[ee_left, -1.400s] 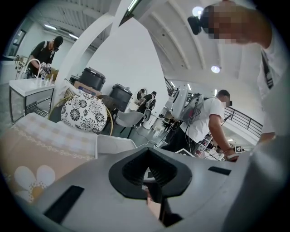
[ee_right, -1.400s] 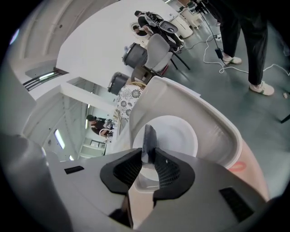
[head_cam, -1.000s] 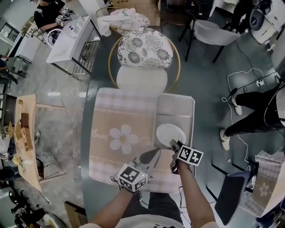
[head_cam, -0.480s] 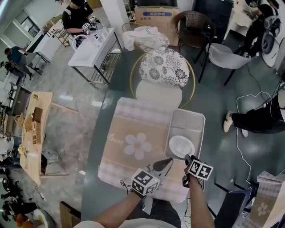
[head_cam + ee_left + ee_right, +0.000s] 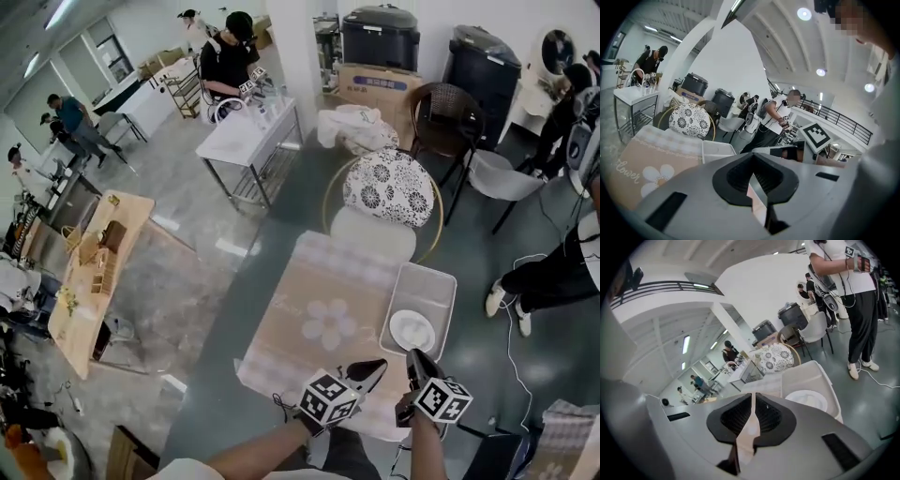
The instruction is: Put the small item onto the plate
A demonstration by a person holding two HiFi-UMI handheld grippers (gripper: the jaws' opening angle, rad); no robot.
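Note:
A white plate [image 5: 412,330] lies in a pale tray [image 5: 442,281] at the right of the table; in the right gripper view the plate [image 5: 806,400] is just beyond the jaws. I cannot make out a small item on it or anywhere else. My right gripper [image 5: 413,355] hovers at the tray's near end, its jaws closing with nothing between them, the tips [image 5: 753,395] nearly touching. My left gripper [image 5: 375,367] is beside it over the near edge of the cloth, shut and empty [image 5: 752,157].
A pink checked tablecloth [image 5: 319,291] with a flower print covers the table. A round chair with a floral cushion [image 5: 389,187] stands at the far side. A person stands right of the table [image 5: 848,296]. Other tables and people are further off.
The head view has lifted and takes in much more of the room. Both grippers stay at the near table edge; the right one has eased back slightly from the plate.

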